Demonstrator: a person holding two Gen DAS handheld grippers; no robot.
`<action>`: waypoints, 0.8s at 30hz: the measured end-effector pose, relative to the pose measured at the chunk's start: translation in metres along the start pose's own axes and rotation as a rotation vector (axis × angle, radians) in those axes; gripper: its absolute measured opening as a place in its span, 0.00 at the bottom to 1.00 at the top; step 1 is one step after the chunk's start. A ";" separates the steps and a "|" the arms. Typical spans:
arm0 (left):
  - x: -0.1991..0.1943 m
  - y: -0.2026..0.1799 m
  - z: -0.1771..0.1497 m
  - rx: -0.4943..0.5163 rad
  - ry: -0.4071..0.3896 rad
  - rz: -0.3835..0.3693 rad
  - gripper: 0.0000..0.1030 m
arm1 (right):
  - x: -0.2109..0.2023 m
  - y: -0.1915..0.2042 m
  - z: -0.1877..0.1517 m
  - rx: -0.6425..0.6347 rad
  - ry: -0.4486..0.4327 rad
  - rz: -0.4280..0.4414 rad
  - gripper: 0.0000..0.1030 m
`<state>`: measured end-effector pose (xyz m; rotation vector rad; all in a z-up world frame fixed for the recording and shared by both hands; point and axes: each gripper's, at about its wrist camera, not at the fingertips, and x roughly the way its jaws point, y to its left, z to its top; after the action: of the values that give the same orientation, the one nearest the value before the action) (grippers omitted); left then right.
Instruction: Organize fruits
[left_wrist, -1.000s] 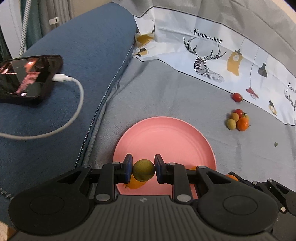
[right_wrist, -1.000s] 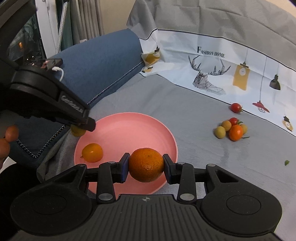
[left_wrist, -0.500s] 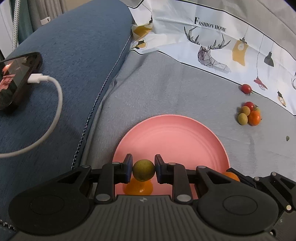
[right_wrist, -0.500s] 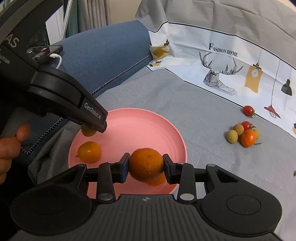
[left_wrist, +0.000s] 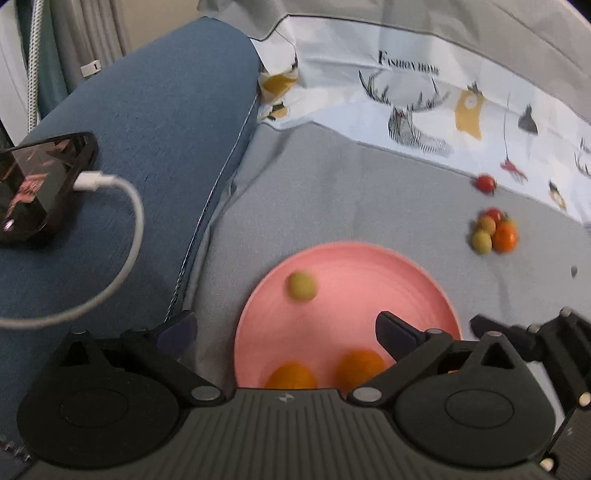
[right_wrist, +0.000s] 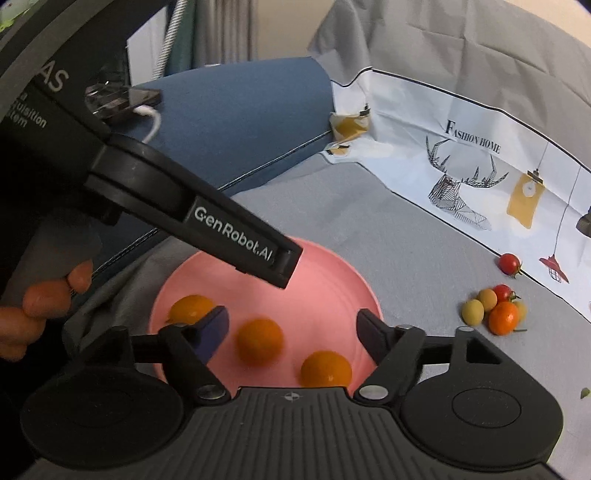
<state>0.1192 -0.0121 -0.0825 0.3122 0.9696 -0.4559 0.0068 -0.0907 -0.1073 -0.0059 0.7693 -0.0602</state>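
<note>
Both pairs of tongs hang over the near side of the pink plate (left_wrist: 439, 291), and both are spread wide apart with nothing between them.

The left tongs (left_wrist: 286, 332) straddle the plate's near left edge. Just below their gap, at the plate's near rim, lie two oranges (left_wrist: 356, 365). Ahead of them, a small green fruit (left_wrist: 302, 286) sits blurred on the plate's far left part.

In the right view, the right tongs (right_wrist: 293, 332) have a blurred orange (right_wrist: 259, 341) lying on the plate just ahead of their gap, free of both fingers. A second orange lies nearer and to the right, and a third sits to the left behind the left finger.

Farther off to the right, well apart from the plate, a small cluster of fruit (right_wrist: 493, 310) rests on the gray cloth (right_wrist: 406, 240). A lone red tomato (right_wrist: 509, 263) lies beyond it, near the printed white sheet.

Far to the left, a phone (left_wrist: 37, 184) with a white cable (left_wrist: 122, 258) lies on the blue cushion (left_wrist: 166, 129).
</note>
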 end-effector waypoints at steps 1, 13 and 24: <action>-0.004 0.000 -0.005 0.004 0.003 0.005 1.00 | -0.005 0.002 -0.002 0.000 0.009 -0.003 0.82; -0.078 0.017 -0.067 -0.050 0.021 0.027 1.00 | -0.085 0.006 -0.026 0.226 0.075 -0.076 0.90; -0.149 0.013 -0.100 -0.061 -0.092 0.043 1.00 | -0.165 0.035 -0.029 0.150 -0.080 -0.146 0.94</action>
<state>-0.0180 0.0788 -0.0095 0.2541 0.8834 -0.3970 -0.1294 -0.0455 -0.0145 0.0779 0.6820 -0.2548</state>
